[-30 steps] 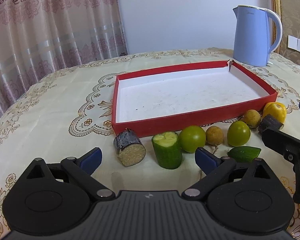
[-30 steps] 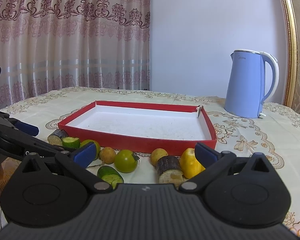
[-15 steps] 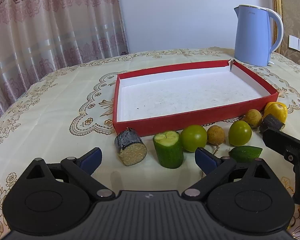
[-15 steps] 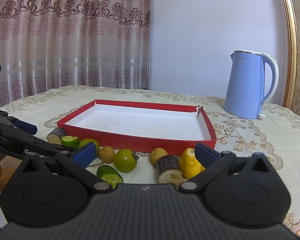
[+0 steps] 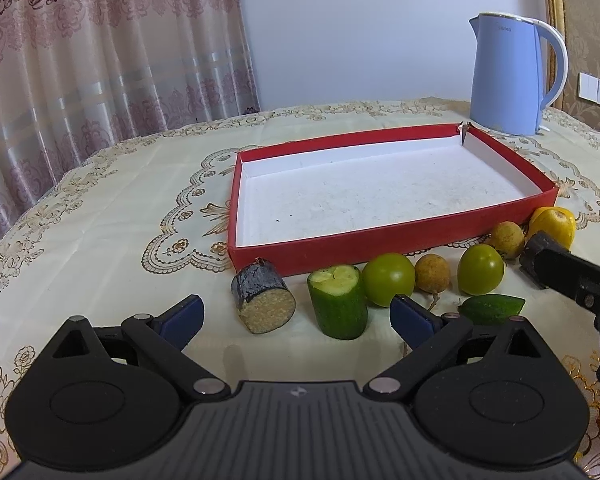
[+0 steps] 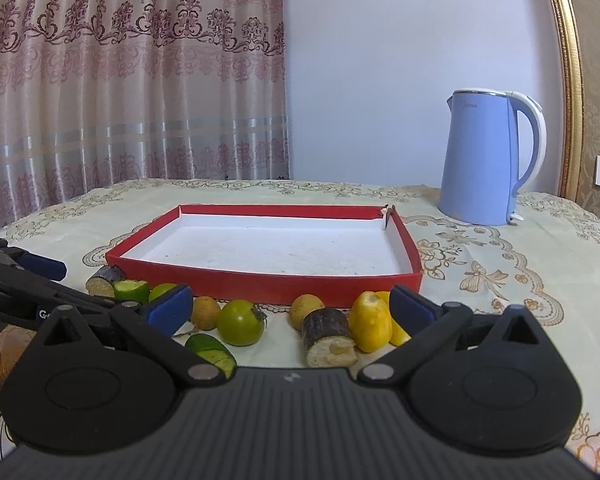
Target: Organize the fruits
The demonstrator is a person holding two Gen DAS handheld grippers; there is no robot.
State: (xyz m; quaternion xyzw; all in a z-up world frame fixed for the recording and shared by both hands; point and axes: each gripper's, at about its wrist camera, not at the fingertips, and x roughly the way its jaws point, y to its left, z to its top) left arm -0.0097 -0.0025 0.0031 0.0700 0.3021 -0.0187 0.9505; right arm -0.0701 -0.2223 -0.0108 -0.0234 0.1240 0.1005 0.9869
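A shallow red tray [image 5: 384,236] [image 6: 260,282] with a white floor lies on the table with nothing in it. Along its near wall runs a row of pieces: a dark sugarcane stub [image 5: 263,298], a cucumber chunk [image 5: 338,301], two green round fruits [image 5: 389,279] [image 5: 481,270], brown longans [image 5: 432,273], a yellow fruit [image 5: 553,223] [image 6: 370,322], a cucumber end [image 5: 491,309] [image 6: 211,349] and a second cane stub [image 6: 329,338]. My left gripper [image 5: 296,316] is open just short of the first stub and the cucumber chunk. My right gripper [image 6: 290,306] is open before the right end of the row.
A pale blue kettle [image 5: 508,80] [image 6: 490,160] stands behind the tray's far right corner. The embroidered cream tablecloth [image 5: 120,216] covers the round table, with curtains [image 6: 120,80] behind. The other gripper's black body [image 5: 572,280] [image 6: 20,292] reaches into each view from the side.
Both views have shifted slightly, so both grippers have lifted or tilted a little. The fruit pieces and tray have not moved, and both grippers stay open.
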